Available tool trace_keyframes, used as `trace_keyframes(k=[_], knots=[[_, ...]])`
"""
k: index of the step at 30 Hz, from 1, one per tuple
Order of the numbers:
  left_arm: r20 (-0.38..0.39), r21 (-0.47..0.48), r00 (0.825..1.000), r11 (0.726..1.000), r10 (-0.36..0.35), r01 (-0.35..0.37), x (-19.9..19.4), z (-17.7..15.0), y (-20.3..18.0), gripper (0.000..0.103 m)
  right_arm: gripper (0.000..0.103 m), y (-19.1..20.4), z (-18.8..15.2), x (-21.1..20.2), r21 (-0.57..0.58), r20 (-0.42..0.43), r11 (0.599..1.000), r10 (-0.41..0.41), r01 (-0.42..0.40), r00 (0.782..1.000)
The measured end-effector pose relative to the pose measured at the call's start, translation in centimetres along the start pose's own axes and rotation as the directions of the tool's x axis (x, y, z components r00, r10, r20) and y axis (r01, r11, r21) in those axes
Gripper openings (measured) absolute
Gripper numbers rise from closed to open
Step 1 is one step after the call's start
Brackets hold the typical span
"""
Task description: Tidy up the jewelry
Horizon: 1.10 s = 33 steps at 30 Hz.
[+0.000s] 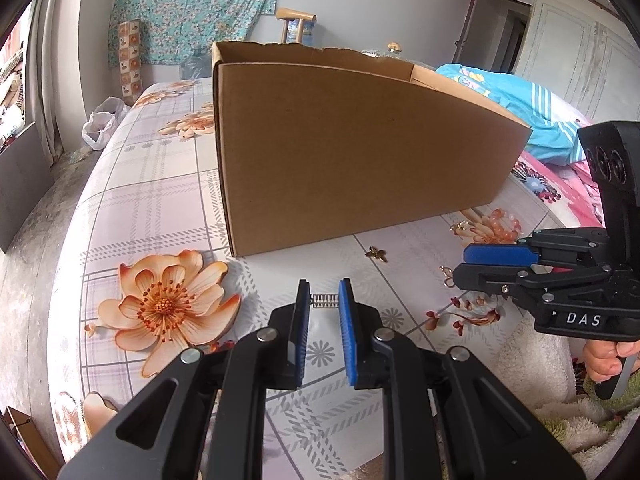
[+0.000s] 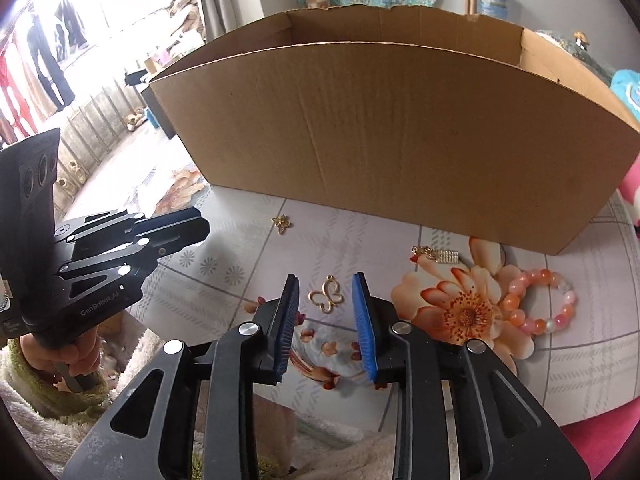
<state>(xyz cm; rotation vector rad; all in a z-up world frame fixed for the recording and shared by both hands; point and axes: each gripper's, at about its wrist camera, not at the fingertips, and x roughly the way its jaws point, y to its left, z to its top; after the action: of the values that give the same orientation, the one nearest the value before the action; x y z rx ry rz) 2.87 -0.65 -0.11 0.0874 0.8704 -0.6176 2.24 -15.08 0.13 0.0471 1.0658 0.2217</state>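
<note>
An open cardboard box (image 1: 360, 152) stands on the floral bed sheet; it also shows in the right wrist view (image 2: 400, 128). My left gripper (image 1: 325, 300) is open, with a small silver ribbed piece (image 1: 325, 301) between its fingertips; whether the pads touch it I cannot tell. My right gripper (image 2: 325, 292) is open around a gold butterfly charm (image 2: 327, 298) lying on the sheet. A gold flower charm (image 2: 282, 223) lies near the box. A pink bead bracelet (image 2: 540, 300) and a gold-and-silver ribbed piece (image 2: 438, 255) lie to the right.
A blue blanket (image 1: 520, 108) lies behind the box. A fluffy white cloth (image 1: 540, 380) covers the bed's near edge. A plastic bag (image 1: 102, 122) sits on the floor at the left. The bed edge drops off at the left.
</note>
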Motion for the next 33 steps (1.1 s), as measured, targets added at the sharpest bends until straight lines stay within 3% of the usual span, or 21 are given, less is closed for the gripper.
trace_keyframes(k=[7,15,17,27,33], knots=[[-0.002,0.0,1.0,1.0,0.001,-0.001,0.0,0.0,0.1,0.014,0.027,2.0,0.6,1.4,-0.097,-0.028,0.995,-0.012,0.009,1.0],[-0.01,0.001,1.0,1.0,0.003,-0.003,0.2,0.0,0.0,0.014,0.014,2.9,0.1,2.0,-0.121,-0.033,0.992,-0.042,0.038,0.999],[-0.01,0.001,1.0,1.0,0.005,-0.005,0.2,0.0,0.0,0.014,0.005,1.3,0.2,0.7,-0.11,-0.029,0.993,-0.041,0.038,0.999],[-0.009,0.003,1.0,1.0,0.007,-0.007,0.3,0.0,-0.2,0.014,0.006,-0.3,0.5,0.1,-0.046,-0.03,0.999,-0.008,0.007,1.0],[-0.008,-0.002,1.0,1.0,0.006,-0.006,0.3,0.1,-0.1,0.014,0.007,-1.7,0.7,-0.5,-0.014,-0.03,0.999,-0.035,0.034,0.999]])
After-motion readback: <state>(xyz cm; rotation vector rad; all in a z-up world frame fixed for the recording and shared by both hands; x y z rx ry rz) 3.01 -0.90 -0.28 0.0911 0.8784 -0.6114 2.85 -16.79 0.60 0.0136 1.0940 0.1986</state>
